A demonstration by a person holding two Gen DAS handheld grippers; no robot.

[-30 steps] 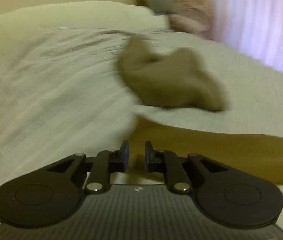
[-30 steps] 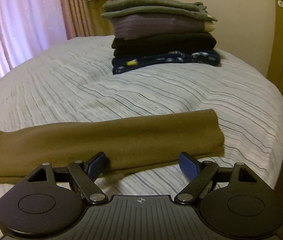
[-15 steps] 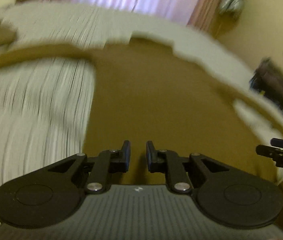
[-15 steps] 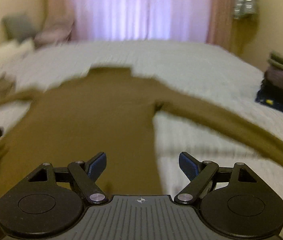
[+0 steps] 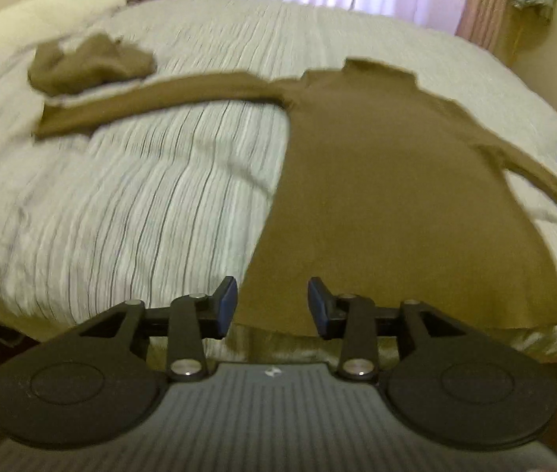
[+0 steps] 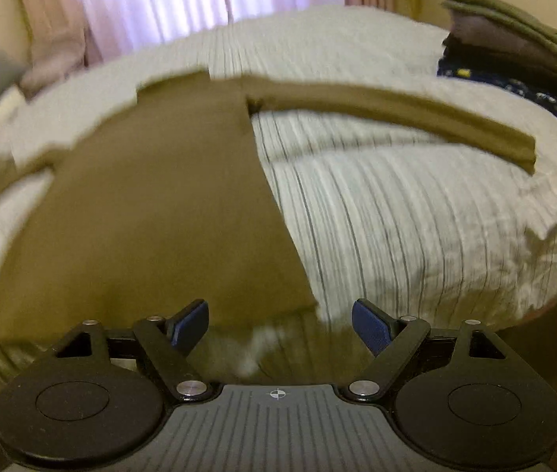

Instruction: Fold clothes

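One olive-brown long-sleeved top (image 5: 388, 181) lies spread flat on the striped bed (image 5: 152, 204), both sleeves stretched out sideways and its hem at the bed's near edge. The left gripper (image 5: 272, 302) hangs over the hem's left corner; its jaws have just been opening and stand apart, nothing pressed between them. The right gripper (image 6: 280, 324) hovers by the hem's right corner, jaws wide apart and empty. Only the left wrist view shows a second, crumpled brown garment (image 5: 89, 65) beyond the left sleeve's end. Only the right wrist view shows clearly one stack of folded clothes (image 6: 506, 47), about four pieces, on the bed's far right corner, well apart from the top. Pale curtains (image 6: 160, 4) hang behind.
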